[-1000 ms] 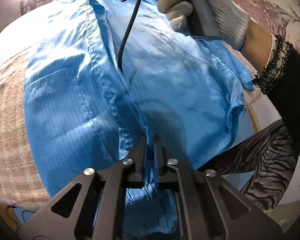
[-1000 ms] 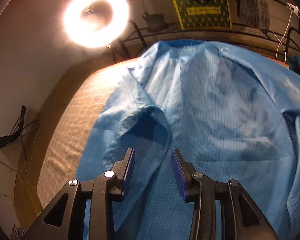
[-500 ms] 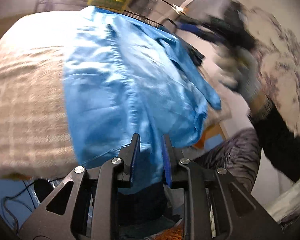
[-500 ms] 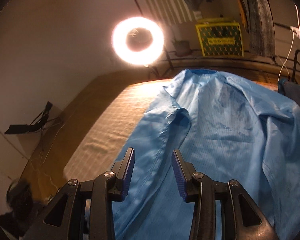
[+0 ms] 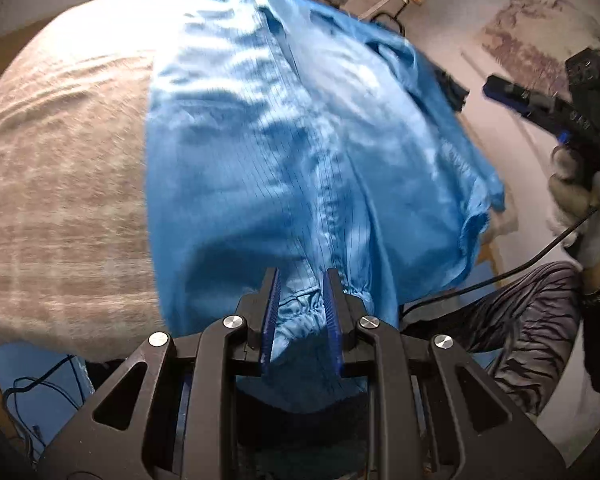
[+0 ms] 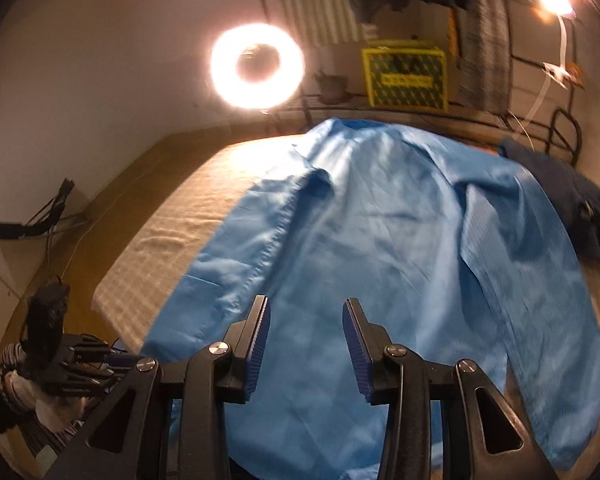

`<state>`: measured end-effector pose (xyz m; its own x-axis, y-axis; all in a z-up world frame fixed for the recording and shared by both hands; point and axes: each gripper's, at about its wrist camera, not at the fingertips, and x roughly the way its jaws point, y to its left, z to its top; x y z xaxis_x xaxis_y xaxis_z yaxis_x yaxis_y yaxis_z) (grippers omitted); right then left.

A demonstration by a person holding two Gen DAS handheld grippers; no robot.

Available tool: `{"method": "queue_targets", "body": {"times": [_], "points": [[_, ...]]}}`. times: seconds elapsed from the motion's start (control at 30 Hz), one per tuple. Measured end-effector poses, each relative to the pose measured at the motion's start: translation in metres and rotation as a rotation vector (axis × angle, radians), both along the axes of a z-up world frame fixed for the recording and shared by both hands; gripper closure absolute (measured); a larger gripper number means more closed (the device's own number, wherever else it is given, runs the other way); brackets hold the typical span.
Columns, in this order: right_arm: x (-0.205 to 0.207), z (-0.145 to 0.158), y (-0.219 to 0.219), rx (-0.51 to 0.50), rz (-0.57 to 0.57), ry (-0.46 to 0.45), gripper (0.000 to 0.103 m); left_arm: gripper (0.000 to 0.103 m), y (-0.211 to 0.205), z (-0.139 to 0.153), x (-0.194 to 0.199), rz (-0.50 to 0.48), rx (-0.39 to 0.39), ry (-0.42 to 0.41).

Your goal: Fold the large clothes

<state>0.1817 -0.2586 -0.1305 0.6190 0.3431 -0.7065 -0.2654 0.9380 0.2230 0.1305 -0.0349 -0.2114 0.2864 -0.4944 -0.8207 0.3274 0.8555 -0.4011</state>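
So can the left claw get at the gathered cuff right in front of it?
Probably yes: the left claw is open, the blue garment's gathered cuff lies between its pads, unpinched, with nothing over it.

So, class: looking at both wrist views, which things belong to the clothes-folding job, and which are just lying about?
Part of the job:
- large light-blue pinstriped garment
- beige checked bed cover it lies on
- left gripper, open
- right gripper, open

Just lying about:
- dark navy cloth
- glowing ring light
- yellow-green patterned box
- small potted plant
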Motion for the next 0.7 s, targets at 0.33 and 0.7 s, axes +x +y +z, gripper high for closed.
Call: {"method": "queue_targets", "body": {"times": [0.33, 0.7], "points": [[-0.022, -0.009, -0.094, -0.002, -0.225, -0.004, 0.050, 0.083, -0.022, -0.003, -0.002, -0.042, 0.093, -0.024], [-0.056, -0.035, -0.202, 0.030, -0.471, 0.058, 0.045, 0.083, -0.076, 0.045, 0.008, -0.097, 0.019, -0.136]]}}
